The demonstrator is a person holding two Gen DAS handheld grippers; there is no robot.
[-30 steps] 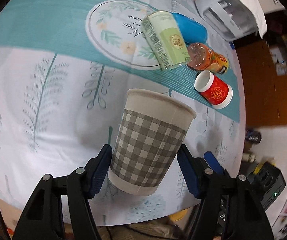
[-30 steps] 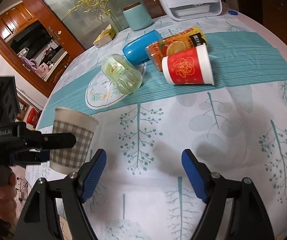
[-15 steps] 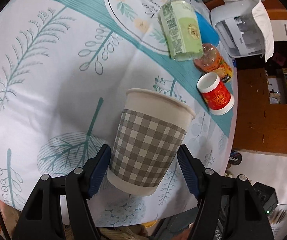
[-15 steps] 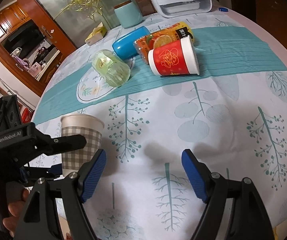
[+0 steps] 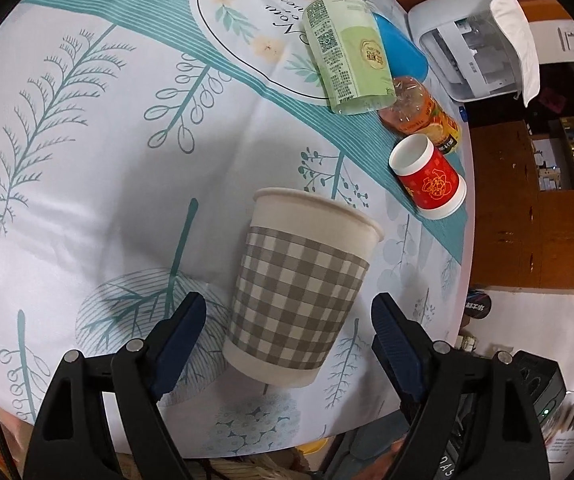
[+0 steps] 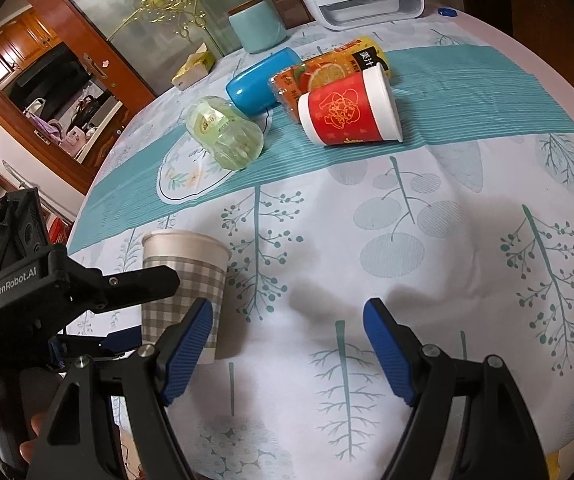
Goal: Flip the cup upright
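1. Left gripper [image 5: 289,334]: fingers spread apart, one blue pad [image 5: 181,336] on each side of the cup, a visible gap between each pad and the cup wall. In the right wrist view its black body sits at the far left, partly covering the cup.

2. Checked paper cup [image 5: 305,292]: upright, mouth up, base on the tablecloth [image 5: 87,200] near the table's near edge. It stands between the left gripper's fingers, closer to the left pad than the right, touching neither as far as can be seen. In the right wrist view the cup [image 6: 191,276] lies just behind and left of the right gripper's left finger, outside its span.

3. Right gripper [image 6: 287,340]: fingers wide apart, nothing between them but bare cloth.

4. Green bottle [image 5: 347,54]: on its side on the teal runner, over the oval motif.

5. Blue container [image 5: 401,50]: lying just behind the green bottle.

6. Orange juice bottle [image 5: 419,114]: lying down, beside the red cup.

7. Red paper cup [image 5: 429,176]: on its side on the runner, well apart from the checked cup.

8. White appliance [image 5: 479,40]: at the table's far edge.
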